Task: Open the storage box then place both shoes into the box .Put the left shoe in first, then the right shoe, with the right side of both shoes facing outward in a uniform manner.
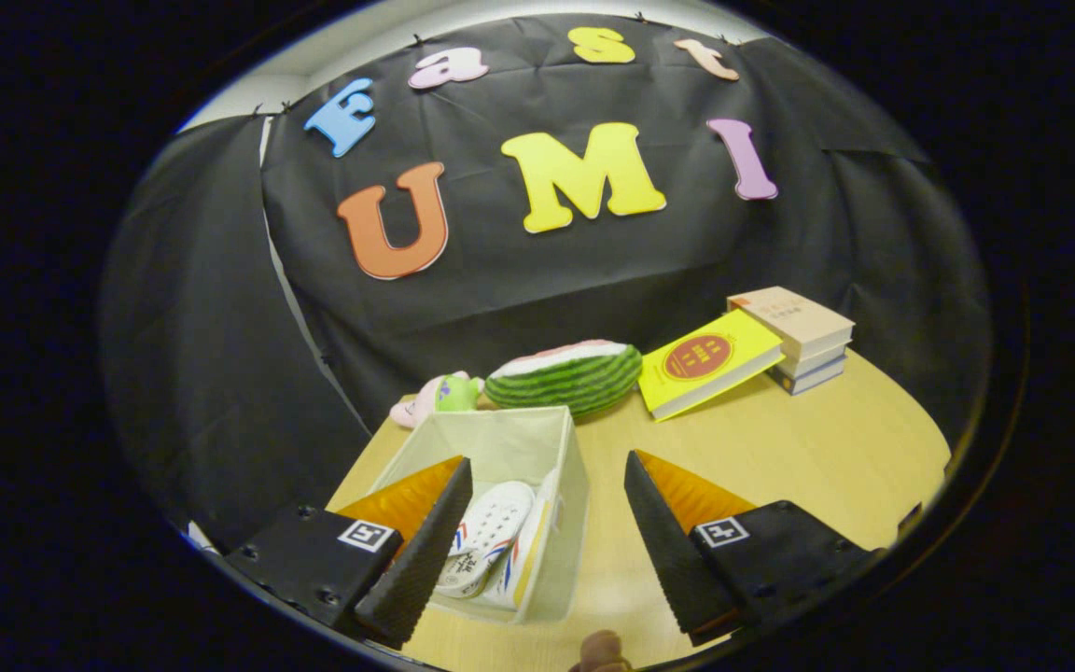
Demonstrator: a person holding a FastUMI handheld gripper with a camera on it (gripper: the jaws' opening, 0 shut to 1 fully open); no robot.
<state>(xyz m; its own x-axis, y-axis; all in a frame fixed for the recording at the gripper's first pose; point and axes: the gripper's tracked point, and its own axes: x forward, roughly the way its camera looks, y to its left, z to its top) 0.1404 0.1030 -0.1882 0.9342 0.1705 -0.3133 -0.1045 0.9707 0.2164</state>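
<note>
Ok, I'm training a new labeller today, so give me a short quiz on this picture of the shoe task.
1. True or false: the gripper is shut on a shoe.
2. Where do the shoes lie? A) on the table beside the books B) inside the storage box C) on top of the watermelon toy
3. Fill in: the yellow book leans against a stack of ____.

Key
1. False. The fingers stand apart, holding nothing.
2. B. Both sit in the open box, between and just ahead of the fingers.
3. Books, beyond the fingers, next to the watermelon toy.
</note>
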